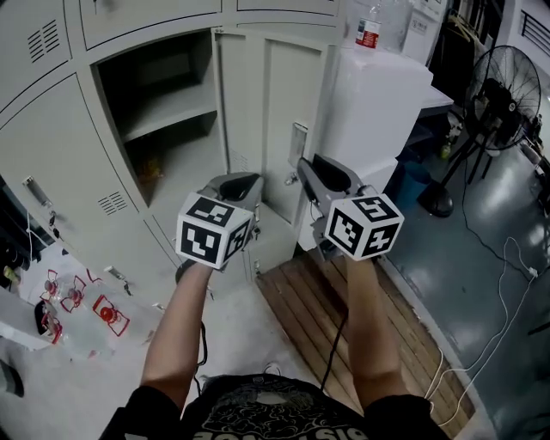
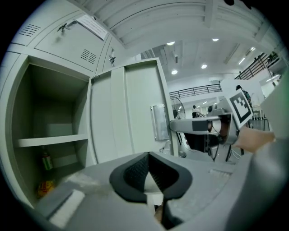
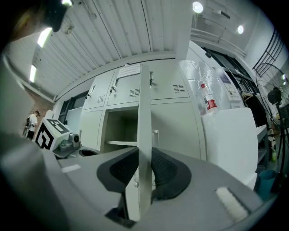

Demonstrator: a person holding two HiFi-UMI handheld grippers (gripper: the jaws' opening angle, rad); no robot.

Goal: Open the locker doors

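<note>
Right hand-held gripper (image 3: 144, 159) clamps the edge of the open locker door (image 3: 144, 92); left hand-held gripper (image 2: 147, 157) clenched empty

Pale grey locker door (image 1: 275, 103)

Indoor light even, moderately bright. Ceiling lamps (image 3: 197, 6) blown out at 1 o'clock in right gripper view. Locker interior (image 1: 159, 94) shadowed. Floor (image 1: 498, 215) glares softly at 3 o'clock. Gripper views: heavy fisheye, black corners, soft foreground.
</note>
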